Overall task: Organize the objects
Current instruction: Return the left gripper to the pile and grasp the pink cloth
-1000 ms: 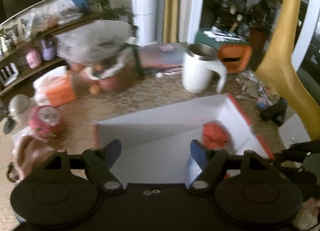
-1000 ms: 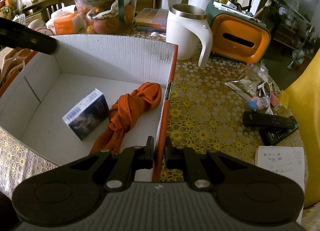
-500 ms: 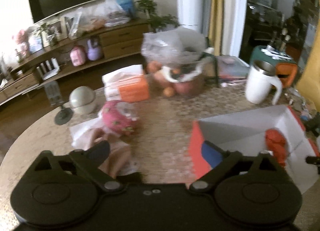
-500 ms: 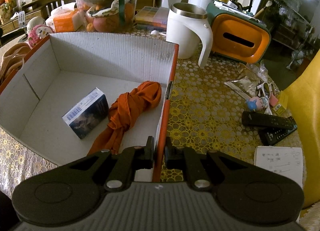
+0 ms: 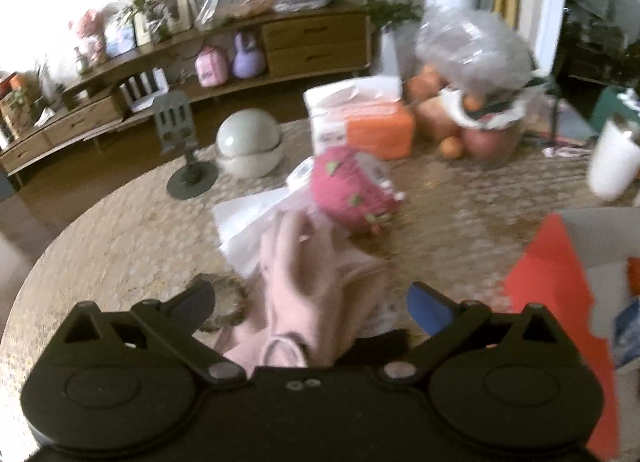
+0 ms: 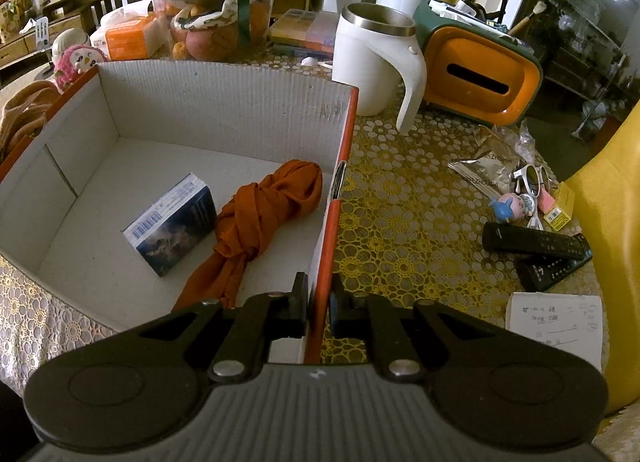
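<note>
one box (image 6: 224, 101) fills the left half of the right wrist view, with two things in it: one book (image 6: 172, 223) and one knotted orange cloth (image 6: 260, 217), touching side by side. the right gripper (image 6: 319, 306) is clamped on the box's orange right wall at bottom centre. right of the box sit one mug (image 6: 372, 61), one orange holder (image 6: 480, 77) and two remotes (image 6: 536, 246). in the left wrist view the left gripper (image 5: 310, 302) gapes fully, empty, over one pink cloth (image 5: 316, 286); one pink plush (image 5: 352, 193) lies above it, mid-frame.
</note>
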The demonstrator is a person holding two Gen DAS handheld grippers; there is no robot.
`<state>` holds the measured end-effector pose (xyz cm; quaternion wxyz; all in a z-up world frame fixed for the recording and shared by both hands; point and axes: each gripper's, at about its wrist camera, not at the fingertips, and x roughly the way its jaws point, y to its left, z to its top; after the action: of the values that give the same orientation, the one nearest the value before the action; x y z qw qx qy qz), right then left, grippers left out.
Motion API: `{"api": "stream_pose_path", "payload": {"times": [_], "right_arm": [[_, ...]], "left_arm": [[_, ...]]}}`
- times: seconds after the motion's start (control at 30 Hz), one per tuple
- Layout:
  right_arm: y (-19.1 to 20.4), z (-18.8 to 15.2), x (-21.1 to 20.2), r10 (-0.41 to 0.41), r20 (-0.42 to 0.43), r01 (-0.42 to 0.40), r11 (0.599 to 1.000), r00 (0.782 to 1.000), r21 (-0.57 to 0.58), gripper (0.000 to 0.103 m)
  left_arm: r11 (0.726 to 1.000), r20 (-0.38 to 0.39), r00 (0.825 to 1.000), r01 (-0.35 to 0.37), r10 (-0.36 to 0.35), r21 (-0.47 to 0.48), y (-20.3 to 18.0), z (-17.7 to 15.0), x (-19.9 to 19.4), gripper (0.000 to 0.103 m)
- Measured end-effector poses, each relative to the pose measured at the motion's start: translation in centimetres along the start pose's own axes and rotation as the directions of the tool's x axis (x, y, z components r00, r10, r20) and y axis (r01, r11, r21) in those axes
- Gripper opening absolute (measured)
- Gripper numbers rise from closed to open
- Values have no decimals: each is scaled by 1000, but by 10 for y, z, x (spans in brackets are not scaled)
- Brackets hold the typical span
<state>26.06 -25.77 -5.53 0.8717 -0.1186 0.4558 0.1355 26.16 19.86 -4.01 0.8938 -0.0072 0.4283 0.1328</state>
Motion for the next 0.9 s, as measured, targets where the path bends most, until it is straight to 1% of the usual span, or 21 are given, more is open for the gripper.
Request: {"api": "stream_pose_path", "payload": {"times": [0.1, 0.17, 0.3, 0.43, 0.53, 0.63, 0.7, 0.77, 0.8, 0.83, 0.87, 0.9], "right_arm": [[3, -2, 1, -5, -4, 5, 1000, 1000, -3, 10], [2, -2, 1, -6, -6, 6, 1000, 1000, -6, 10], [-1, -5, 0, -10, -5, 10, 1000, 1000, -9, 10], [-6, -10, -2, -10, -7, 10, 1000, 1000, -11, 10], [-2, -7, -1, -11, -6, 11, 1000, 1000, -12, 10], [-2, -7, -1, -12, -6, 12, 1000, 1000, -12, 10], [-2, -7, -1, -14, -7, 14, 1000, 1000, -15, 10], [-4, -9, -2, -15, -7, 15, 1000, 1000, -16, 10], [-3, -9, -2, -15, -7, 15, 1000, 1000, -16, 10], [-3, -9, -2, -16, -7, 16, 1000, 1000, -16, 10], [-3, -9, -2, -16, -7, 16, 1000, 1000, -17, 10], [-3, -8, -2, -16, -7, 16, 1000, 1000, -16, 10]], "left_arm": [[1000, -15, 1000, -20, 20, -2, 4, -4, 18, 102], [1000, -24, 1000, -20, 20, -1, 4, -7, 29, 102], [999, -49, 998, -39, 39, 5, -1, -11, 49, 102], [997, -66, 996, -60, 63, 55, -13, -15, 65, 102], [993, -75, 994, -67, 74, 95, -22, -19, 73, 100], [988, -81, 992, -90, 101, 125, -27, -22, 78, 92], [986, -75, 990, -105, 115, 131, -29, -24, 78, 88], [985, -65, 991, -107, 116, 138, -29, -26, 76, 79], [985, -62, 992, -104, 114, 138, -29, -26, 75, 76], [985, -61, 992, -106, 115, 135, -28, -27, 74, 70], [987, -61, 992, -101, 110, 128, -27, -26, 72, 62], [989, -60, 993, -95, 102, 117, -25, -25, 71, 58]]}}
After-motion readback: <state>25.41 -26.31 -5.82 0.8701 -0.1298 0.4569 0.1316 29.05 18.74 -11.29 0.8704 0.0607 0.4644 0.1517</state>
